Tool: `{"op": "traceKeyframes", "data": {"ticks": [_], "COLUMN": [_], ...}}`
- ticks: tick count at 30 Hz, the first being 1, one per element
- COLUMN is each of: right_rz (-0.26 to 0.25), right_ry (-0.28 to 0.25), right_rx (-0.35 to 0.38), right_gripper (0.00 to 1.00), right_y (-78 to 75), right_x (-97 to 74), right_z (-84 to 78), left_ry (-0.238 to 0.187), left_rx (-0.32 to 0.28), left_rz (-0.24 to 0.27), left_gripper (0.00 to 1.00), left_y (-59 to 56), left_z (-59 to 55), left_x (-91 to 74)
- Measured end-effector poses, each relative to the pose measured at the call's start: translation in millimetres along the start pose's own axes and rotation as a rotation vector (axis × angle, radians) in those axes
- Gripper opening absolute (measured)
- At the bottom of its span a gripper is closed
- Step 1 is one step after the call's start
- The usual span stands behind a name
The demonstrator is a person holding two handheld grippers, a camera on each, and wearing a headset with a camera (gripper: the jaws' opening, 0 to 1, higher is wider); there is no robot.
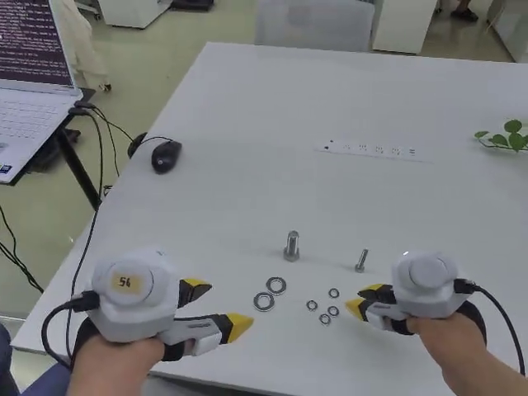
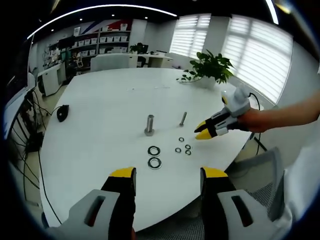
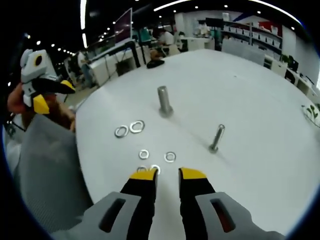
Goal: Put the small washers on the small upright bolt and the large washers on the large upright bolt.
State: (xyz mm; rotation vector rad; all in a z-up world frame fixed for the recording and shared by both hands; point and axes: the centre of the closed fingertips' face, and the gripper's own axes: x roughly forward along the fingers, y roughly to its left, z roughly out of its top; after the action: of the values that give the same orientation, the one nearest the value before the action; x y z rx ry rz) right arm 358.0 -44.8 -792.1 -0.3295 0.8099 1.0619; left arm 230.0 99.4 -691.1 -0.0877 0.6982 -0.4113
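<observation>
Left gripper (image 1: 219, 307) wide, idle; right gripper (image 1: 363, 300) narrowed (empty) near 4 small washers (image 1: 332, 311), likely pre-set for thin rings.

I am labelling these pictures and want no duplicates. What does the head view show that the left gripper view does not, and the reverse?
Particular to the head view: the laptop left of the table, and the number 54 on top of the left hand-held gripper.

Particular to the left gripper view: the window blinds and the storage shelves.

Shared: the large bolt, the small bolt, the large washers, the small washers, the mouse, and the right hand-held gripper, open beside the small washers.
</observation>
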Motion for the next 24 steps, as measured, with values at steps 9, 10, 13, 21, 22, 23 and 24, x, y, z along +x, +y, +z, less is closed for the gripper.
{"op": "traceKeyframes", "data": {"ticks": [9, 10, 13, 21, 22, 23, 24], "right_rz": [0.026, 0.027, 0.035, 0.072, 0.075, 0.073, 0.079], "right_ry": [0.058, 0.063, 0.08, 0.083, 0.091, 0.088, 0.096], "right_rx": [-0.086, -0.092, -0.122, -0.279, -0.3, -0.288, -0.282], "right_gripper": [0.17, 0.17, 0.17, 0.19, 0.19, 0.19, 0.19], "right_y": [-3.4, -4.6, -5.9, -0.2, 0.1, -0.9, -2.8], "right_x": [31.9, 33.1, 35.3, 36.3, 37.8, 38.6, 40.0], "right_z": [3.6, 3.1, 0.7, -2.8, -3.5, -3.0, -3.4], "left_ry": [-0.007, -0.008, -0.01, -0.016, -0.016, -0.016, -0.018], "left_rx": [-0.007, -0.009, -0.016, -0.03, -0.028, -0.027, -0.028], "left_rz": [0.02, 0.023, 0.031, 0.044, 0.045, 0.045, 0.044], "left_gripper": [0.51, 0.51, 0.51, 0.51, 0.51, 0.51, 0.51], "left_y": [-3.2, -3.5, -2.3, -4.8, -6.3, -6.8, -7.8], "left_z": [0.9, 1.1, -0.3, 0.2, 1.1, 1.4, 2.1], "left_x": [-5.0, -5.7, -5.8, -3.6, -2.7, -2.2, -1.5]}}
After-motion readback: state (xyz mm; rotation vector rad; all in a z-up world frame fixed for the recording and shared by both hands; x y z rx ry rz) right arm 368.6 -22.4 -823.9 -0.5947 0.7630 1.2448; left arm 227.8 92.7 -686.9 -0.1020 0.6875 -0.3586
